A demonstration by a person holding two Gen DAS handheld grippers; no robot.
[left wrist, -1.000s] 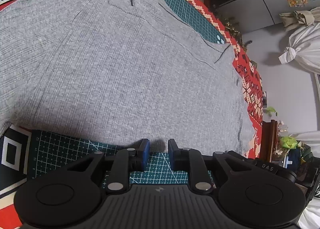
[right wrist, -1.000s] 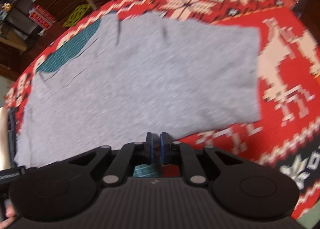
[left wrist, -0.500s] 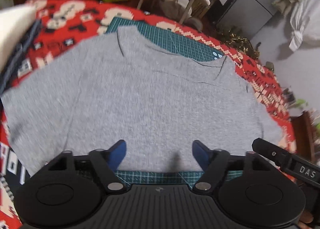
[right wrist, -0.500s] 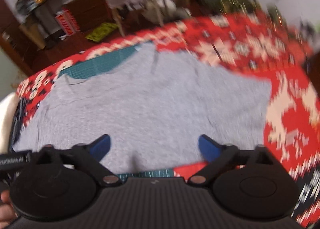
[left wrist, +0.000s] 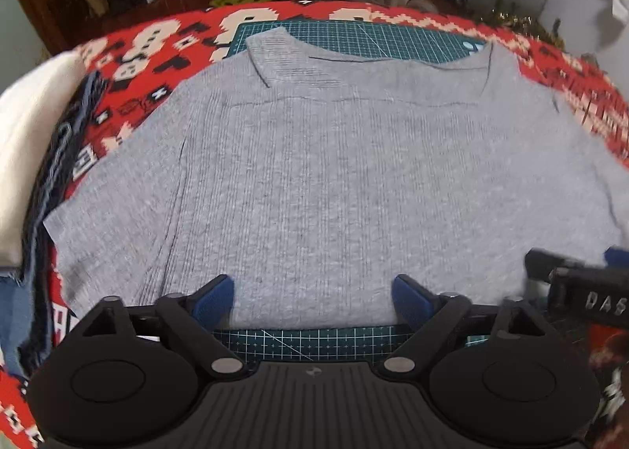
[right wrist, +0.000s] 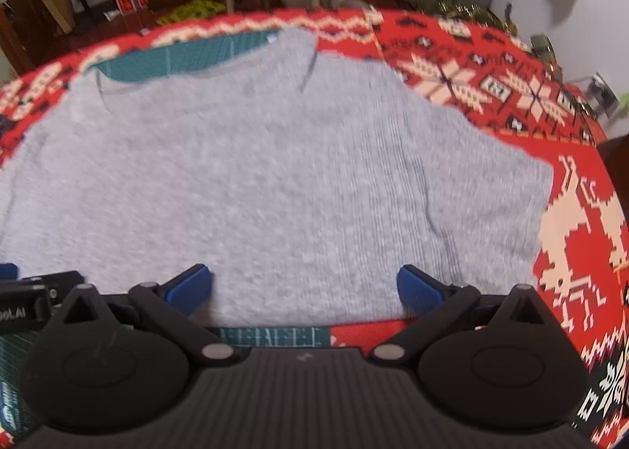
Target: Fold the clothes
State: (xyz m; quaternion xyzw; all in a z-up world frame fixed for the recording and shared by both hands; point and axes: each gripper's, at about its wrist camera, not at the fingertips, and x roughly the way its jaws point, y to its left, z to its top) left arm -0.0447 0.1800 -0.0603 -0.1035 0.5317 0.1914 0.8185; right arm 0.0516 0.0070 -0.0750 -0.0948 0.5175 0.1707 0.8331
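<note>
- Left gripper [left wrist: 312, 301] spread wide, holding nothing; right gripper [right wrist: 304, 288] likewise.
- Grey ribbed-knit top [left wrist: 334, 189] spread flat ahead of both, hem just beyond the fingertips, over a green cutting mat [left wrist: 314, 341].
- Risk: pinching only the top layer, or dragging the stretchy knit askew.

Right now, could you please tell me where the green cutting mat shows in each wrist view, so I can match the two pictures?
Left wrist view: the green cutting mat shows top centre beyond the grey shirt collar, and again as a strip below the hem.
Right wrist view: the mat shows upper left behind the collar, with a small strip bottom centre.
Shared landmark: the shirt's collar opening, lying on the mat.
</note>
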